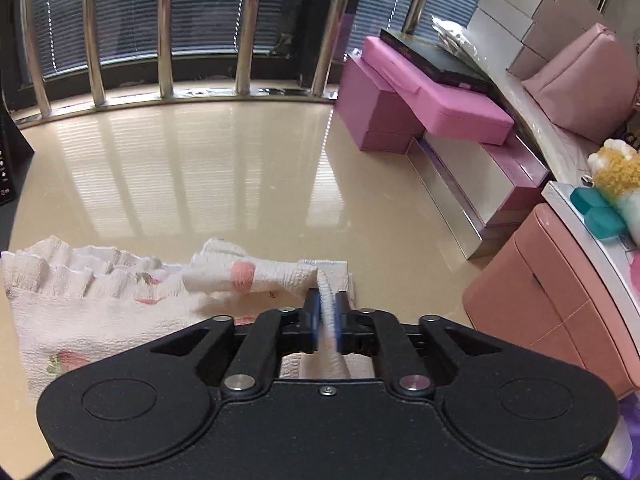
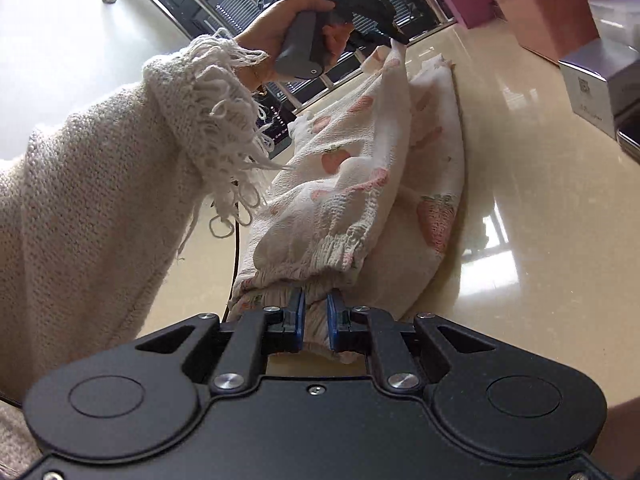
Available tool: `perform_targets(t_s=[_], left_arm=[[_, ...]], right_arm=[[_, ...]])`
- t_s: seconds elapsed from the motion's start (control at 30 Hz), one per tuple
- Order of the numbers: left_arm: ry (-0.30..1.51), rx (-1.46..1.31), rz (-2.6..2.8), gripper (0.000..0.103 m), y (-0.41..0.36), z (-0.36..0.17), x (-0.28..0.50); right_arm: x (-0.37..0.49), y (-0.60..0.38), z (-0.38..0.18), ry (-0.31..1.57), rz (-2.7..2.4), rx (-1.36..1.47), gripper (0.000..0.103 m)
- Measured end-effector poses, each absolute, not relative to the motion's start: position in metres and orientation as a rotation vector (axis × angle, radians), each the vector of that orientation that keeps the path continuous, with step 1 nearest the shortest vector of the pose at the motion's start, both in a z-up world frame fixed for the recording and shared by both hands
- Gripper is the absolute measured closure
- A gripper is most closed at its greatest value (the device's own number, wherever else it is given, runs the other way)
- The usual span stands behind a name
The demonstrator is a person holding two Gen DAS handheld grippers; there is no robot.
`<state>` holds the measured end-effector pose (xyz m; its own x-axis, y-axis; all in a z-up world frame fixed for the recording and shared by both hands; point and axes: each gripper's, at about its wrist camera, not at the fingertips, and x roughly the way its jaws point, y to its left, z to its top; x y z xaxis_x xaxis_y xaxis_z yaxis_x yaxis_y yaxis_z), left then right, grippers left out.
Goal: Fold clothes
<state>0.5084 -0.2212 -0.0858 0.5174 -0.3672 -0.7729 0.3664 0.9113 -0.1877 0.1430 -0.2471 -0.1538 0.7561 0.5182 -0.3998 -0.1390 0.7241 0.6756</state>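
A glossy cream table (image 1: 224,168) stood before a barred window with blinds (image 1: 128,12); pink boxes (image 1: 400,100) crowded its far edge. The left gripper (image 1: 329,312) was clamped on a white edge of the strawberry-print garment (image 1: 100,308), which lay crumpled on the table. The right gripper (image 2: 316,312) pinched the garment's gathered elastic hem (image 2: 312,256). A grey box (image 2: 596,84) bore a printed label, too small to read.

Daylight enters through the blinds (image 1: 200,12) at the top of the frame. It leaves striped glare on the glossy table (image 1: 200,168). Fisheye distortion bends the edges, and the corners are vignetted dark.
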Motion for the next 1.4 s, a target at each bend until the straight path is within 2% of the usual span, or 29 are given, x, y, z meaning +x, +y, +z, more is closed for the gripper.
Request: perform_targets(t_s=[0.07, 0.13, 0.2, 0.23, 0.27, 0.33, 0.37, 0.6, 0.67, 0.73, 0.77, 0.83, 1.2, 1.4], left_arm=[[0.92, 0.015, -0.441, 0.047, -0.229, -0.089, 0.507], [0.878, 0.046, -0.463, 0.045, -0.236, -0.086, 0.5], [0.859, 0.07, -0.492, 0.034, -0.241, -0.081, 0.492], [0.848, 0.082, -0.51, 0.033, -0.244, -0.078, 0.488], [0.834, 0.099, -0.528, 0.028, -0.247, -0.075, 0.483], [0.787, 0.134, -0.552, 0.013, -0.25, -0.066, 0.472], [0.757, 0.145, -0.56, 0.001, -0.251, -0.061, 0.466], [0.655, 0.108, -0.559, 0.0, -0.226, -0.018, 0.426], [0.633, 0.104, -0.54, 0.0, -0.21, -0.004, 0.413], [0.611, 0.1, -0.522, 0.0, -0.193, 0.01, 0.399], [0.604, 0.103, -0.504, 0.0, -0.181, 0.017, 0.391], [0.588, 0.118, -0.458, 0.0, -0.152, 0.028, 0.369], [0.592, 0.386, -0.327, 0.0, -0.016, 0.001, 0.213], [0.684, 0.333, -0.334, 0.0, 0.015, -0.055, 0.139]], right_arm=[[0.14, -0.25, -0.158, 0.618, 0.371, 0.698, 0.09], [0.138, -0.251, -0.16, 0.62, 0.355, 0.706, 0.089], [0.138, -0.251, -0.16, 0.621, 0.345, 0.695, 0.088], [0.138, -0.251, -0.159, 0.626, 0.34, 0.695, 0.084], [0.139, -0.252, -0.158, 0.629, 0.333, 0.697, 0.073], [0.141, -0.253, -0.156, 0.629, 0.307, 0.702, 0.058], [0.139, -0.254, -0.155, 0.623, 0.295, 0.696, 0.053], [0.129, -0.255, -0.142, 0.59, 0.251, 0.652, 0.043], [0.124, -0.253, -0.137, 0.581, 0.248, 0.64, 0.034], [0.119, -0.251, -0.132, 0.569, 0.246, 0.621, 0.029], [0.117, -0.25, -0.129, 0.563, 0.244, 0.611, 0.022], [0.111, -0.246, -0.123, 0.548, 0.241, 0.578, 0.014], [0.085, -0.225, -0.094, 0.521, 0.27, 0.312, 0.012], [0.082, -0.194, -0.094, 0.595, 0.312, 0.074, 0.011]])
